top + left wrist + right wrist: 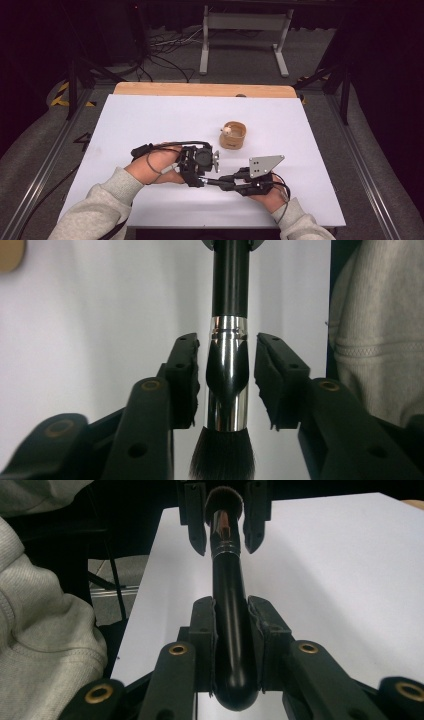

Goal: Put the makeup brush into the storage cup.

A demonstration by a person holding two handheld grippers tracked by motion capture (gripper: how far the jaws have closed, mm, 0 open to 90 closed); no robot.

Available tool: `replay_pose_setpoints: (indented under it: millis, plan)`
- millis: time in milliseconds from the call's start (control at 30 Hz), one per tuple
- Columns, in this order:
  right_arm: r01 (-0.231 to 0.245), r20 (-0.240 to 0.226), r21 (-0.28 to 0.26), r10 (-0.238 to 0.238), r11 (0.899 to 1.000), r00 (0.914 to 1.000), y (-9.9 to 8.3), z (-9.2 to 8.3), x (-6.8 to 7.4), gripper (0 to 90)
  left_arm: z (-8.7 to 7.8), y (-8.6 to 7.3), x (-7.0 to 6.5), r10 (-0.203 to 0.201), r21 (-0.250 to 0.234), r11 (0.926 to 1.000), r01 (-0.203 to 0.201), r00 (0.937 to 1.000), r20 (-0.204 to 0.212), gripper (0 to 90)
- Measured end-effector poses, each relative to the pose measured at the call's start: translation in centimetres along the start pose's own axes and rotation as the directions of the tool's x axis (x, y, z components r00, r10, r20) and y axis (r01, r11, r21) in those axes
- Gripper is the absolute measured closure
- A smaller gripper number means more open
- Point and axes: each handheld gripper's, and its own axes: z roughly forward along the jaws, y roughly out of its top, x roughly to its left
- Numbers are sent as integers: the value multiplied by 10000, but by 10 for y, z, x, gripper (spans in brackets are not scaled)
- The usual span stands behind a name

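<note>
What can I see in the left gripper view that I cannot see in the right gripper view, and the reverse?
Left gripper view: the left gripper has its jaws apart from the silver ferrule, with a gap on each side; a wooden corner sits at top left.
Right gripper view: the right gripper is shut on the black handle near its rounded end; the floor lies beyond the table.
Both: the brush, the white table, a grey sleeve.
</note>
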Motion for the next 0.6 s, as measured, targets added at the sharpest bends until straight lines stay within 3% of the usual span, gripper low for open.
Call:
replay_pose_setpoints:
  millis: [100, 233, 400, 600]
  plan:
    - [1, 103, -118, 0, 9999, 9999, 1, -3, 0, 747, -5, -5, 1, -177, -499, 9986, 172, 9998, -92, 560]
    - [19, 140, -212, -16, 9998, 9999, 1, -6, 0, 747, -9, -14, 2, -289, -1345, 9906, 260, 9994, -199, 440]
    - [-7, 218, -310, 14, 9995, 9998, 2, -8, 1, 747, -6, -33, 5, -525, -2386, 9699, 487, 9986, -96, 343]
    - [0, 253, -390, 10, 9992, 9997, 2, -9, 1, 746, -1, -50, 2, -821, -3507, 9336, 730, 9966, -111, 335]
